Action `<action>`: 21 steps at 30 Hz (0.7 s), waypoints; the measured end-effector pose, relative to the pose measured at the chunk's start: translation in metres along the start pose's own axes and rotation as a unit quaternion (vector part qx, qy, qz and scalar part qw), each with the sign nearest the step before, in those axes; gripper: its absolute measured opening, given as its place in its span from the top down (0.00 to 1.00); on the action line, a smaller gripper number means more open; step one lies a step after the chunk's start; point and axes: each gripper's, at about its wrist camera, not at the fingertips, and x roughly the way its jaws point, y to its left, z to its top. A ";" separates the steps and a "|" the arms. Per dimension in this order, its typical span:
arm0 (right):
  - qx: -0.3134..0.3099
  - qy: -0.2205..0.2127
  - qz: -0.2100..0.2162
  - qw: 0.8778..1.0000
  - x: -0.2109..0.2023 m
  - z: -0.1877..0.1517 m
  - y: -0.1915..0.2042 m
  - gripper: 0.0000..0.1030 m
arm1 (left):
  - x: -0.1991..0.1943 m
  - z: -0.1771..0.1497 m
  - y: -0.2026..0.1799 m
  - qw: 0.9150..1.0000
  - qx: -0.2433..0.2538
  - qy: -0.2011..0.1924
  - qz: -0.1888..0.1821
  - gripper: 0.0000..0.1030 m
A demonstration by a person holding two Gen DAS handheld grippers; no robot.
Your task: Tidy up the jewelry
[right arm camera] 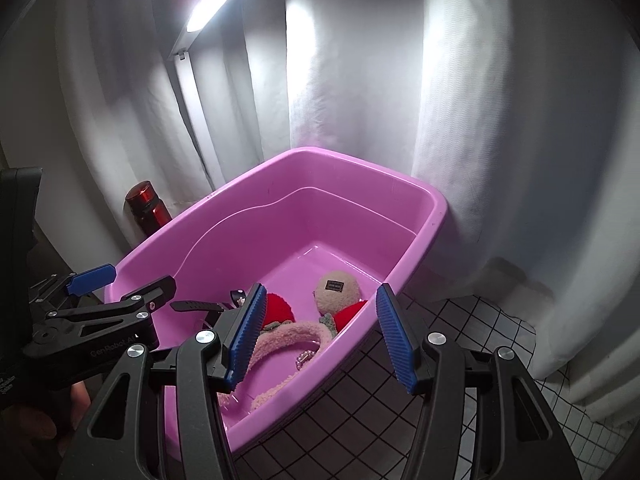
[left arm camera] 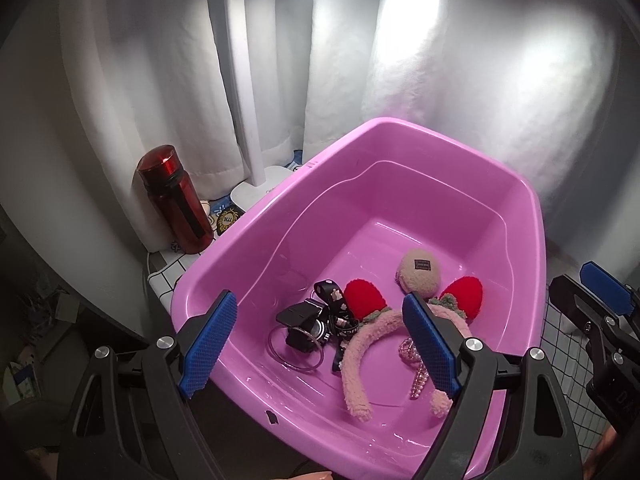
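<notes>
Jaws on both tools stand apart with nothing between the pads: the left gripper [left arm camera: 320,344] is spread wide above the near end of the tub, the right gripper [right arm camera: 320,336] about half spread, straddling the tub's right wall without touching it. All the task's pieces lie together at the near end of the pink tub [left arm camera: 440,136], presumably gathered there for sorting: a fuzzy pink headband [left arm camera: 362,344] with red strawberry ears, a beige plush ball [left arm camera: 418,276] touching the headband's crown, a pearl string [left arm camera: 418,368] lying inside the headband's arc, a black strap and clip bundle [left arm camera: 320,320] just left of it, and a clear ring [left arm camera: 296,346] under that bundle. The far half of the tub floor is bare and glossy, possibly wet; hard to tell. The near rim sits close under the left tool, so a reach for the pearls likely means going over that rim and down between the headband's legs, a tight spot. On the right, the checked cloth [right arm camera: 460,360] offers flat open room beside the tub. On the left, a red bottle [left arm camera: 176,200] and a white lamp base [left arm camera: 256,196] crowd the rim; white curtain [left arm camera: 480,80] closes the back. The two tools hang near each other over the same corner, so a collision looks possible.
</notes>
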 end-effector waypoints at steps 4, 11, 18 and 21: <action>0.007 0.000 -0.006 1.000 -0.006 -0.003 -0.006 0.47 | -0.005 -0.002 -0.005 1.000 0.002 -0.002 -0.003 0.19; 0.012 -0.001 -0.013 1.000 -0.014 -0.008 -0.011 0.47 | -0.011 -0.006 -0.013 1.000 0.007 -0.004 -0.003 0.19; 0.016 0.000 -0.017 1.000 -0.019 -0.012 -0.015 0.46 | -0.016 -0.009 -0.019 1.000 0.013 -0.003 -0.002 0.19; 0.020 0.001 -0.019 1.000 -0.020 -0.014 -0.017 0.46 | -0.017 -0.010 -0.021 1.000 0.014 -0.003 -0.002 0.19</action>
